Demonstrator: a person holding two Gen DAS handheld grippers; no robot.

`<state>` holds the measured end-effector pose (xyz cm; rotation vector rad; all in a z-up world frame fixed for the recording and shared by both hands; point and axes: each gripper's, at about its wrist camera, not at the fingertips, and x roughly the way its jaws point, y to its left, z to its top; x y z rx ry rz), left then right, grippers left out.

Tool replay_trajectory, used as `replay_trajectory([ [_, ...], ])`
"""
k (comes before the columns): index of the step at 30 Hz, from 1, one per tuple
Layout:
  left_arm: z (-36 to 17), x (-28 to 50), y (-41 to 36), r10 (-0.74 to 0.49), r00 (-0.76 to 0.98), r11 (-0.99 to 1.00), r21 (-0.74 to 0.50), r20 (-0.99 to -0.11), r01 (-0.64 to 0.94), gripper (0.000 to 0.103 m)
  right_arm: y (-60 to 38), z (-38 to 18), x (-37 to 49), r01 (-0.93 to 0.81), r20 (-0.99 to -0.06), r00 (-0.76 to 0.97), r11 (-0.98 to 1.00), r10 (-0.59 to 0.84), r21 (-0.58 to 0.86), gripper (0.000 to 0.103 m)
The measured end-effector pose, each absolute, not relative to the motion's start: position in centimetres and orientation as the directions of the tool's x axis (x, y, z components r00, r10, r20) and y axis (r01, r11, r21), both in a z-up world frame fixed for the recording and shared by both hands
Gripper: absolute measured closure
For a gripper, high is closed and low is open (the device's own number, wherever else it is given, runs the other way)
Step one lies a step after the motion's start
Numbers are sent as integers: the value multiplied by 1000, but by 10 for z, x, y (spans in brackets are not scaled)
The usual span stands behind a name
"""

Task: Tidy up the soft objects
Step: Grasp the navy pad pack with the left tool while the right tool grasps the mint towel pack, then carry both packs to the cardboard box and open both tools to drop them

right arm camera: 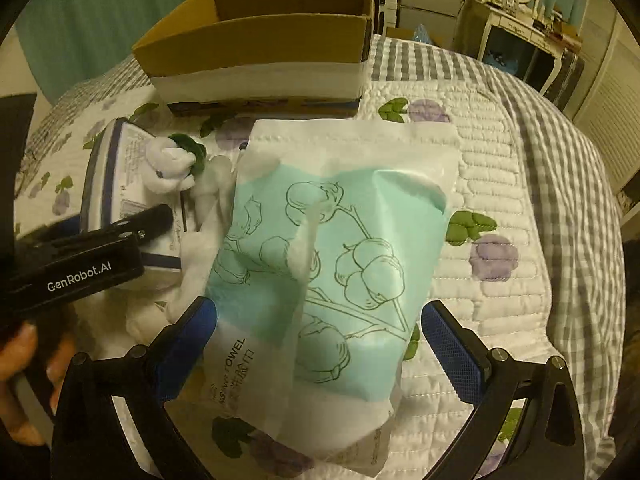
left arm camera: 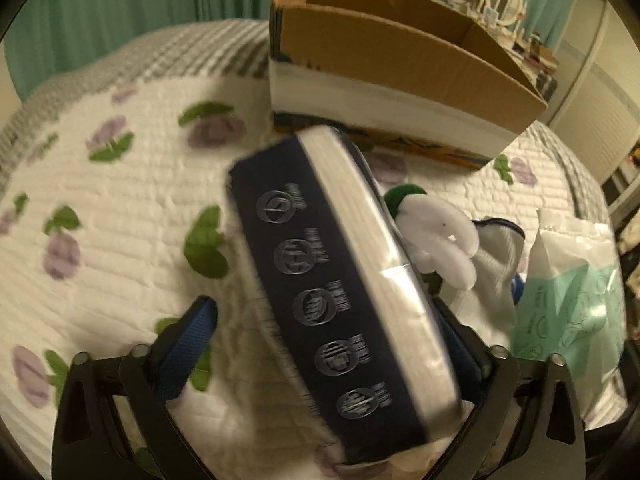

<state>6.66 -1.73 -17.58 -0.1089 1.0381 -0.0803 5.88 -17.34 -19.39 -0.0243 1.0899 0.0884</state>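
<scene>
A navy and white tissue pack point(left arm camera: 340, 280) lies tilted between the fingers of my left gripper point(left arm camera: 332, 336), which stand wide apart around it; the right finger is hidden behind it. The pack also shows in the right wrist view point(right arm camera: 120, 184). A mint and white towel bag point(right arm camera: 332, 264) lies on the bed between the fingers of my open right gripper point(right arm camera: 320, 344); I cannot tell if the pads touch it. It also shows in the left wrist view point(left arm camera: 572, 292). A white plush toy point(left arm camera: 440, 240) lies between the two packs. An open cardboard box point(left arm camera: 400, 64) stands behind.
The bed has a white quilt point(left arm camera: 120, 200) with purple flowers and a grey checked border point(right arm camera: 560, 160). A white mesh pouch point(left arm camera: 496, 256) lies by the plush. A dresser with a mirror point(right arm camera: 516, 8) stands beyond the bed at the right.
</scene>
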Motion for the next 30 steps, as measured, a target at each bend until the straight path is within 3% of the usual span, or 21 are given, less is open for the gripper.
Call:
replay_trajectory([
  [2, -176, 66, -18, -128, 502, 991, -131, -856, 28, 36, -174, -192, 59, -81, -880, 471, 997, 57, 21, 0],
  [6, -174, 63, -21, -127, 518, 992, -117, -846, 52, 44, -171, -185, 58, -83, -864, 501, 997, 44, 2, 6],
  [8, -170, 62, -20, -128, 529, 992, -116, -839, 57, 46, -171, -183, 56, -93, -863, 501, 995, 72, 28, 29],
  [10, -167, 61, -22, -117, 540, 993, -99, -833, 63, 47, -170, -180, 56, -100, -861, 501, 994, 87, 42, 43],
  [11, -166, 60, -23, -109, 546, 994, -89, -831, 63, 47, -169, -178, 55, -97, -857, 510, 995, 75, 30, 60],
  [14, -156, 57, -27, -117, 562, 993, -92, -819, 73, 48, -170, -169, 51, -100, -845, 530, 995, 75, 26, 75],
  [20, -133, 43, -30, -90, 610, 995, -48, -787, 84, 48, -173, -159, 45, -104, -814, 571, 993, 104, 55, 83],
  [30, -76, 9, -13, -90, 679, 995, -42, -729, 87, 48, -173, -107, 1, -90, -707, 697, 993, 120, 80, 84],
])
